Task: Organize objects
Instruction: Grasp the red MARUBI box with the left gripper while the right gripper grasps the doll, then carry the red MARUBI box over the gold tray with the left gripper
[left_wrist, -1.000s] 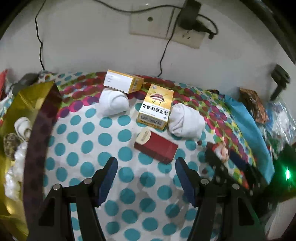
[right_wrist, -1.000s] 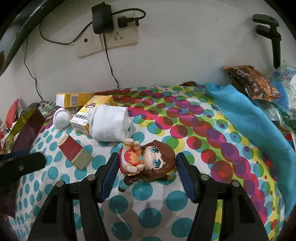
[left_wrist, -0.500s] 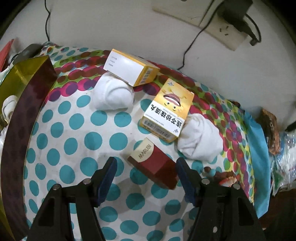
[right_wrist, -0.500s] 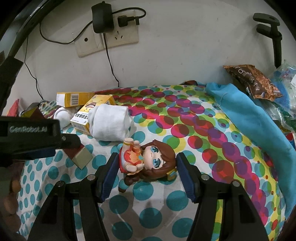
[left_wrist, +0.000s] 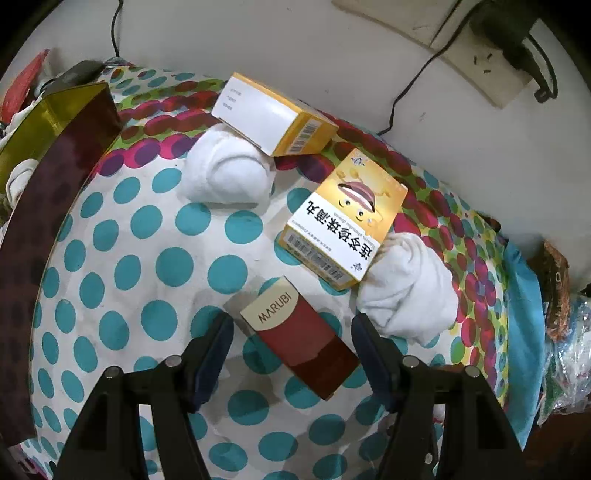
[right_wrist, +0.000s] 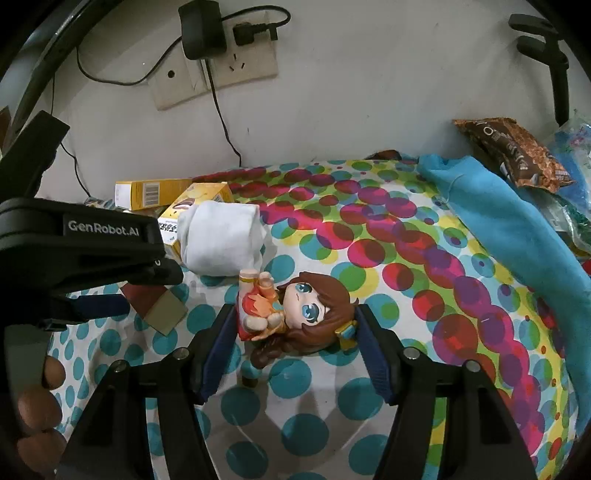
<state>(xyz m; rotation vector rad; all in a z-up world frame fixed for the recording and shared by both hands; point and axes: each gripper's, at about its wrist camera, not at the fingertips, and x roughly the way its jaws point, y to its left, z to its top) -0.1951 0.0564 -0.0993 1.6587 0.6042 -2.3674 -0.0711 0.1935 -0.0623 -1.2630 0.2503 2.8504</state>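
Observation:
A dark red box marked MARUBI (left_wrist: 299, 339) lies flat on the dotted cloth (left_wrist: 147, 258). My left gripper (left_wrist: 291, 332) points down over it, open, with the box between its fingers and a gap on each side. In the right wrist view the same box (right_wrist: 155, 302) shows under the left gripper's black body (right_wrist: 92, 236). A brown-haired doll in a red dress (right_wrist: 295, 314) lies on its back between the fingers of my right gripper (right_wrist: 293, 321). Those pads stand close beside the doll without visibly pressing it.
Two yellow boxes (left_wrist: 280, 122) (left_wrist: 343, 218) and two white rolled cloths (left_wrist: 225, 177) (left_wrist: 406, 291) lie near the wall. A gold and maroon box (left_wrist: 55, 147) with items inside stands at the left. A blue cloth (right_wrist: 517, 229) and a snack bag (right_wrist: 513, 151) lie at the right. A charger cable (right_wrist: 221, 118) hangs from the wall socket.
My left gripper came forward and down and rolled, so the red box now lies between its fingers. It also entered the right wrist view. The right gripper and doll kept still.

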